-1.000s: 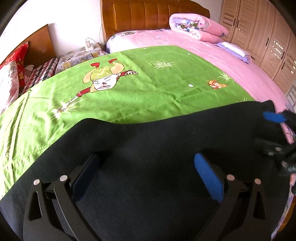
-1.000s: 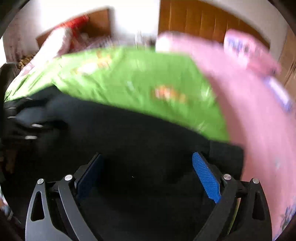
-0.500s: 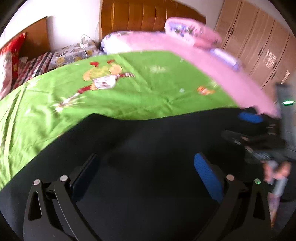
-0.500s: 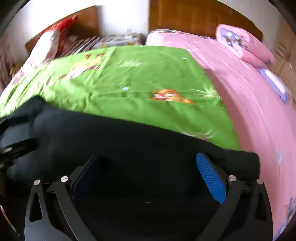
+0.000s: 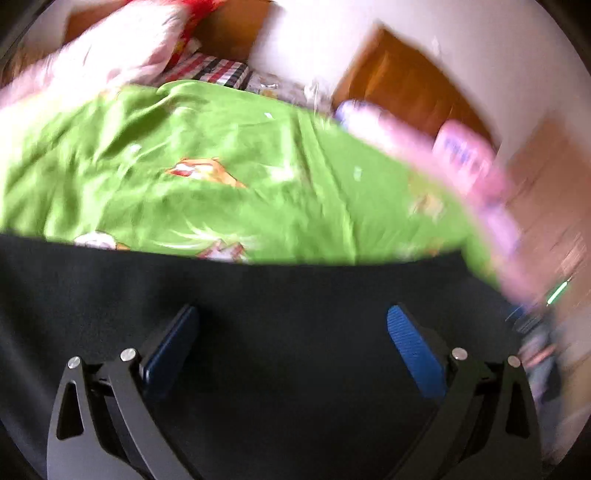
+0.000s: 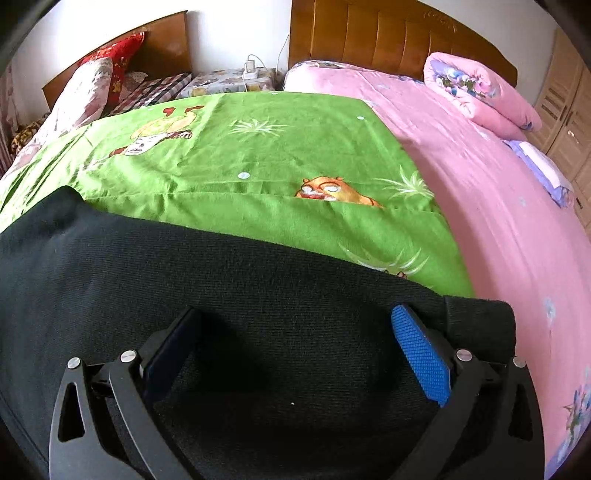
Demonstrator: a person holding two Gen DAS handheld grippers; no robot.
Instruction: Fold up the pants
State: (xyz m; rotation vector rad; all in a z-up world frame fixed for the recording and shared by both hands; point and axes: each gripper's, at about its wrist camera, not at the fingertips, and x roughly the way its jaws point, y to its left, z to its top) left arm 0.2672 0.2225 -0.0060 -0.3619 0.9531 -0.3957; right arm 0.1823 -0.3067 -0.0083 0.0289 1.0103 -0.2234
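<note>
Your right gripper (image 6: pixel 291 354) is standing with its jaws spread wide, nothing clamped between them; the blue pad (image 6: pixel 421 354) on one finger is showing clearly, while the other finger is lying in shadow. Below and between those fingers the black pants (image 6: pixel 221 288) are lying flat, filling the near part of the right wrist view, and whether the fingertips are touching the cloth you cannot tell from here. One end of the pants is ending in a squared edge just beyond the blue pad, where the fabric is meeting the pink sheet (image 6: pixel 498 221).

Your left gripper (image 5: pixel 291 350) is likewise gaping, empty, over the same dark fabric (image 5: pixel 295 295), and its picture is smeared with blur, so fine detail is lost.

The pants are stretching crosswise along the near edge of the green cartoon sheet (image 6: pixel 258 166), which is covering the bed beyond them. To the right of the green sheet the pink sheet is running up to a rolled pink quilt (image 6: pixel 476 88) near the padded wooden headboard (image 6: pixel 369 33). On the far left, a red pillow (image 6: pixel 118 62) is leaning beside a second, darker headboard (image 6: pixel 166 40), and a wooden wardrobe (image 6: pixel 565 107) is lining the right edge.
</note>
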